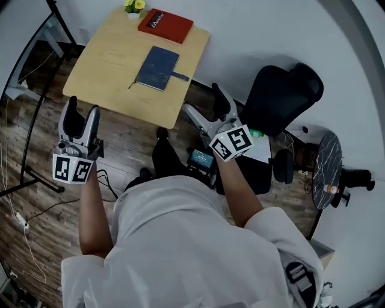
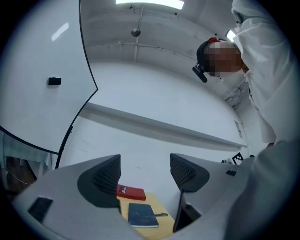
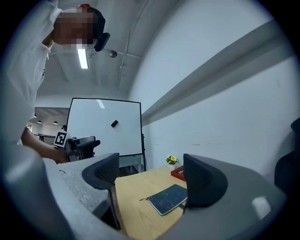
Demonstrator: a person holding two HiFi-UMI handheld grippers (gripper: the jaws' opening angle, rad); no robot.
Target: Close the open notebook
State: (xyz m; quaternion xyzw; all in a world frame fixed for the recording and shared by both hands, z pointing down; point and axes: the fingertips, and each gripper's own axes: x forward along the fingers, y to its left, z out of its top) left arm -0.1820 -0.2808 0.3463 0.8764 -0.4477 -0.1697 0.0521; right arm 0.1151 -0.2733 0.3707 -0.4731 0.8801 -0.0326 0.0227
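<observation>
While the person is standing back from the wooden table [image 1: 114, 78], both grippers are being held in the air short of its near edge, touching nothing.

1. Left gripper [image 1: 83, 105]: it is sitting at the left of the head view, over the wood-pattern floor. In the left gripper view [image 2: 145, 171] its two jaws are standing wide apart, with only the white wall and the distant tabletop showing through the gap. Nothing is being gripped.

2. Right gripper [image 1: 201, 99]: it is hanging just off the table's near right corner. In the right gripper view [image 3: 150, 173] its jaws are likewise spread, and the gap is framing the tabletop; no object is between the pads.

3. Notebook [image 1: 157, 68]: the dark blue notebook is lying flat near the middle of the table with its cover shut, a thin ribbon trailing from one end and a strap tab projecting from one long edge. It is well apart from both grippers.

4. Other items: a red book [image 1: 165, 26] is lying at the far edge of the table, just beyond the notebook, with a small pot of yellow flowers [image 1: 135, 7] beside it. A black office chair [image 1: 280, 96] is standing to the right of the table, and a whiteboard [image 3: 103, 126] is standing to its left.
</observation>
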